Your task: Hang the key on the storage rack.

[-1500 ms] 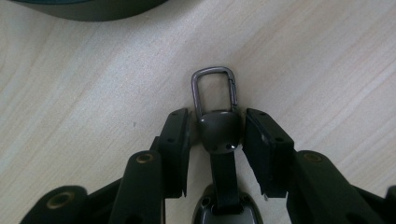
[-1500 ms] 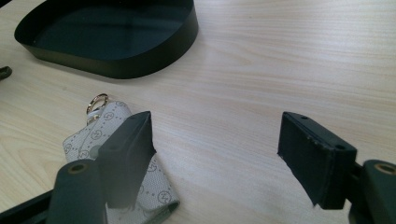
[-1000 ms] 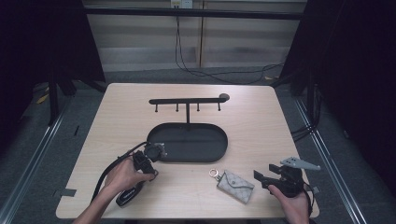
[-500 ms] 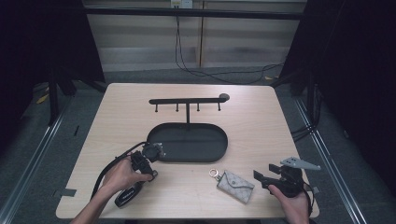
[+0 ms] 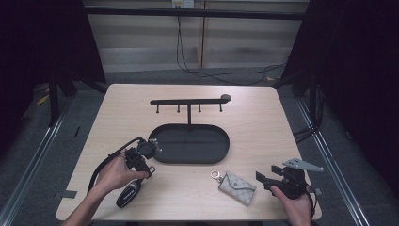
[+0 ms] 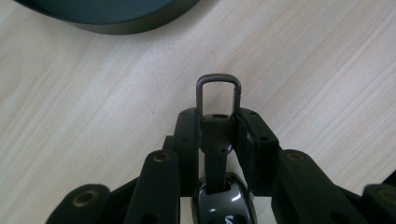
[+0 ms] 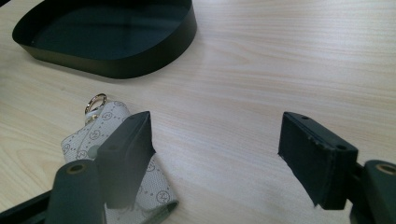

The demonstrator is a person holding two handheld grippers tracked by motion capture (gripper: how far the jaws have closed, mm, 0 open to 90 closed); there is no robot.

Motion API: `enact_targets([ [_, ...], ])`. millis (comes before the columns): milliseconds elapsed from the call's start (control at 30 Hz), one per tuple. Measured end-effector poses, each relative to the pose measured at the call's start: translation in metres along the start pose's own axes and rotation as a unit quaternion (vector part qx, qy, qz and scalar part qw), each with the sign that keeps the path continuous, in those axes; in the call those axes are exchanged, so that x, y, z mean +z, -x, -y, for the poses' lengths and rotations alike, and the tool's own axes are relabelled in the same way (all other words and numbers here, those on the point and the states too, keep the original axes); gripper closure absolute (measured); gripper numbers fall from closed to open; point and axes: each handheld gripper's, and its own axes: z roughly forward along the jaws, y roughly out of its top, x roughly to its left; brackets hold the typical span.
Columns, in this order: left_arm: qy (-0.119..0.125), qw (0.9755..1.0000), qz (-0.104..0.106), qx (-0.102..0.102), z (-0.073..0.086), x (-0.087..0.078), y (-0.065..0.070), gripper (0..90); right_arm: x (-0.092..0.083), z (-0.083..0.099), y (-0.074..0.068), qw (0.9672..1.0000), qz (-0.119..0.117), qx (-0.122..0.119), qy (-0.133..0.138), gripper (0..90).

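Observation:
A black car key (image 5: pixel 129 194) with a metal loop (image 6: pixel 218 89) is at the front left of the table. My left gripper (image 6: pixel 218 122) is shut on its neck, and the loop sticks out past the fingertips. From above, my left gripper (image 5: pixel 140 173) points down at the table just in front of the black oval tray (image 5: pixel 222 151). A grey patterned key pouch (image 5: pixel 237 187) with a gold ring (image 7: pixel 95 101) lies at the front right. My right gripper (image 7: pixel 217 151) is open and its jaws have just been opening, with bare table between them. The pouch (image 7: pixel 88 140) lies by its left jaw.
A black bar stand with several small hooks (image 5: pixel 188 101) rises behind the tray, mid table. The tray's wall (image 7: pixel 140 63) lies ahead and to the left of my right gripper (image 5: pixel 264 178). Cables trail from both grippers, and dark floor surrounds the table.
My left gripper has risen slightly with the key still in it. The right hand has kept its place.

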Motion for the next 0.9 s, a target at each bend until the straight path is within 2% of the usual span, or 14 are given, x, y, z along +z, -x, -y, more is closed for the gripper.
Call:
enact_targets([
  [133,0.003,1.0,-0.001,-0.001,0.001,-0.011,-0.002,70.8,0.0,0.0,0.0,1.0,0.0,0.0,0.0,25.9],
  [300,0.023,0.9997,0.005,-0.007,0.005,-0.022,-0.007,70.8,0.0,0.0,0.0,1.0,0.0,0.001,0.0,26.0],
  [367,0.024,0.9997,-0.007,0.004,0.005,-0.027,-0.007,70.8,0.0,0.0,0.0,1.0,0.0,0.001,0.001,26.0],
  [467,0.037,0.9993,-0.004,-0.002,0.007,-0.031,-0.009,70.8,0.0,0.0,0.0,1.0,0.0,0.004,0.002,26.0],
  [533,0.036,0.9993,-0.004,-0.005,0.008,-0.034,-0.011,70.8,0.0,0.0,0.001,1.0,0.0,0.003,0.002,26.0],
  [667,0.034,0.9994,-0.003,0.006,0.01,-0.038,-0.01,70.8,0.0,0.0,0.001,1.0,0.0,0.004,0.002,26.0],
  [733,0.038,0.9993,0.0,0.002,0.01,-0.04,-0.009,70.8,0.001,0.0,0.001,1.0,0.0,0.005,0.001,26.0],
  [767,0.033,0.9994,-0.001,0.006,0.01,-0.042,-0.01,70.8,0.001,0.0,0.0,1.0,0.0,0.004,0.0,26.0],
  [833,0.033,0.9994,-0.001,-0.003,0.01,-0.044,-0.011,70.8,0.001,0.0,0.001,1.0,-0.002,0.004,0.0,26.0],
  [900,0.029,0.9996,-0.001,-0.004,0.01,-0.048,-0.012,70.8,0.001,0.0,0.0,1.0,0.0,0.006,0.0,25.9],
])
